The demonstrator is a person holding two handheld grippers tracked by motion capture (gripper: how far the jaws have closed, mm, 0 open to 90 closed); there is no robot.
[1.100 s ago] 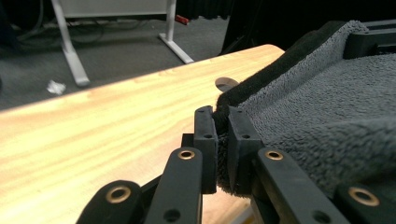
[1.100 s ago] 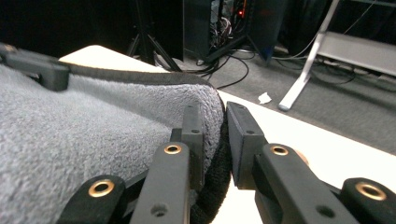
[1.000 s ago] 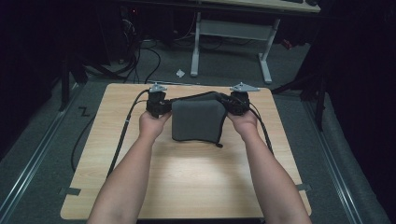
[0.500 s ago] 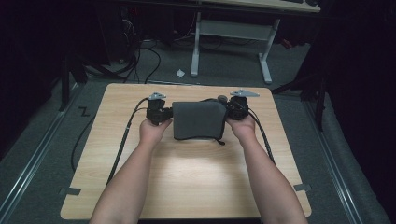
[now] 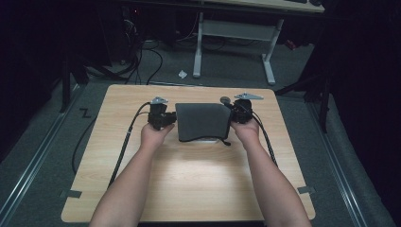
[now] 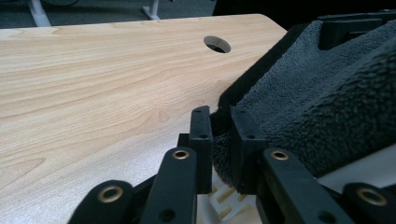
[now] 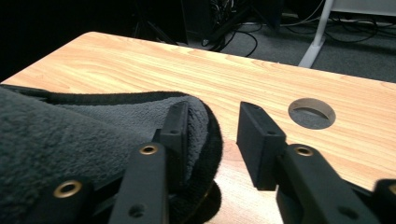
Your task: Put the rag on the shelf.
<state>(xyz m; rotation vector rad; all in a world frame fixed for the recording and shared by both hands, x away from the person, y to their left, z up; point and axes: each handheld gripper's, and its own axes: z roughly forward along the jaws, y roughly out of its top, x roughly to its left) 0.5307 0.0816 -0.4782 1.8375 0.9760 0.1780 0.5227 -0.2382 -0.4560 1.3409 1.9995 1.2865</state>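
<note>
A dark grey fleecy towel (image 5: 202,120) lies folded on the wooden table (image 5: 189,179), with a hand at each side of it. My left gripper (image 5: 168,120) is at its left edge. In the left gripper view the jaws (image 6: 220,119) have just been opening a little, but the towel's edge (image 6: 317,107) still fills the narrow gap and stays pinched. My right gripper (image 5: 234,113) is at the right edge. Its jaws (image 7: 215,112) have just been opening and stand apart. The towel's hem (image 7: 70,135) drapes against the left jaw, and bare table shows between them.
A round cable hole (image 5: 225,100) is cut into the table just beyond the towel's far right corner. Something white (image 5: 203,140) peeks out under the towel's near edge. Black cables trail from both grippers across the table. A desk frame and floor cables lie beyond.
The towel has come down from a slightly lifted hold to lie flat on the table. Both hands sank with it, and the right jaws have spread off the hem.
</note>
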